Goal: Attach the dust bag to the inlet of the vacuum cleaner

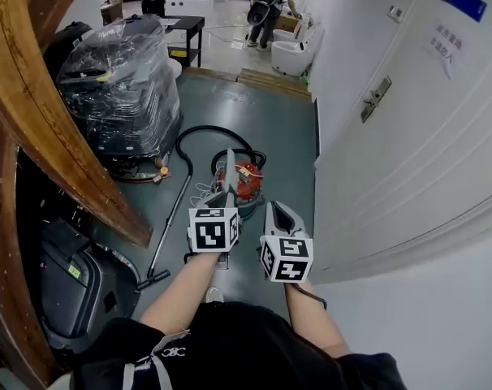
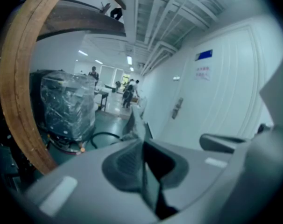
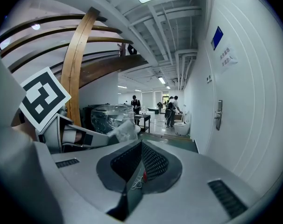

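Note:
The red vacuum cleaner point(image 1: 248, 184) sits on the grey floor just ahead of both grippers, its black hose point(image 1: 205, 131) looped behind it. My left gripper point(image 1: 227, 198) is shut on the dust bag point(image 1: 230, 169), a thin pale sheet that stands up edge-on above the jaws. The left gripper view shows the dust bag point(image 2: 137, 122) rising from the closed left gripper point(image 2: 142, 142). My right gripper point(image 1: 275, 209) hangs beside it on the right, shut and holding nothing. From the right gripper point(image 3: 141, 144), the dust bag point(image 3: 125, 130) appears crumpled to the left.
A metal wand point(image 1: 171, 222) lies on the floor at left. A plastic-wrapped machine point(image 1: 120, 88) and a curved wooden beam point(image 1: 59, 136) stand on the left, a black case point(image 1: 75, 283) near my feet. A white wall with a door point(image 1: 392, 136) bounds the right. People point(image 1: 270, 6) stand far down the corridor.

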